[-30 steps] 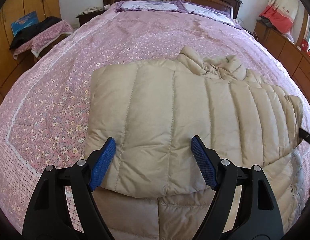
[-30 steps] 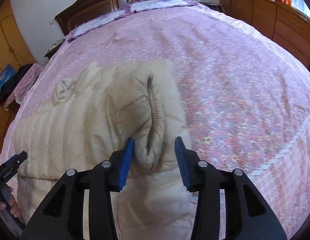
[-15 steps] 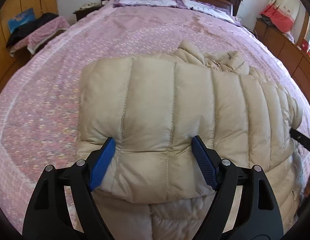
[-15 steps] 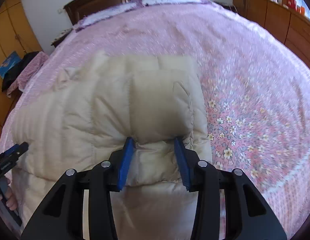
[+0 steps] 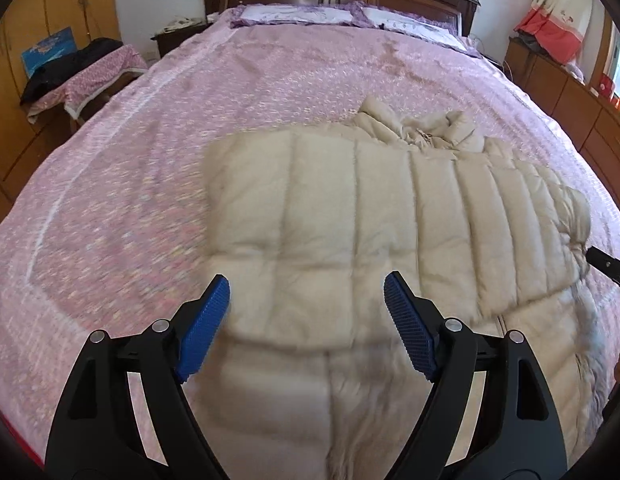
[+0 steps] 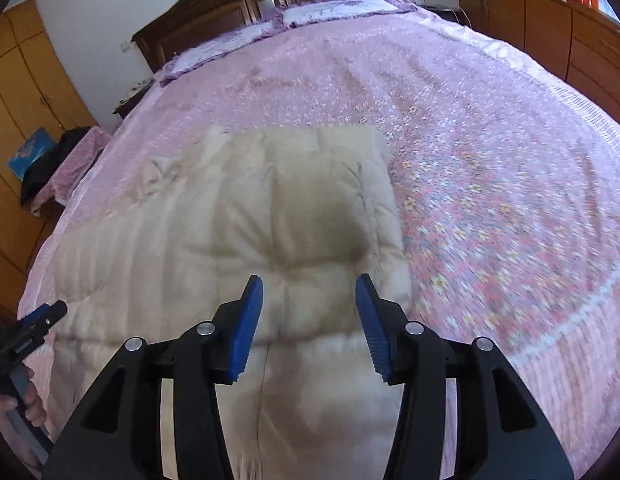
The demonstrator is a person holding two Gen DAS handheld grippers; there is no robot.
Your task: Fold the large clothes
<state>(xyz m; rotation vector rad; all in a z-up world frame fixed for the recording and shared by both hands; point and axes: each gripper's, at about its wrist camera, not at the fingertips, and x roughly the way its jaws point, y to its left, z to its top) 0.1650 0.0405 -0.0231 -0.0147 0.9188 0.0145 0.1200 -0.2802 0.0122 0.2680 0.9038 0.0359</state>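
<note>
Both my tongs spread, gripping nothing: left gripper, right gripper hover over puffer jacket; its long axis runs left-right, folded edge directly ahead of both.

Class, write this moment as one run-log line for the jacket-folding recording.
phase: fold laid | left gripper: open, above beige puffer jacket | right gripper: open, above jacket | jacket: folded on pink floral bedspread

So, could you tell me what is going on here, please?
A person with handheld tongs in each hand is folding a beige puffer jacket on a pink floral bed. A folded-over layer lies across the jacket. Both the left tongs and the right tongs are open above it, gripping nothing.
</note>
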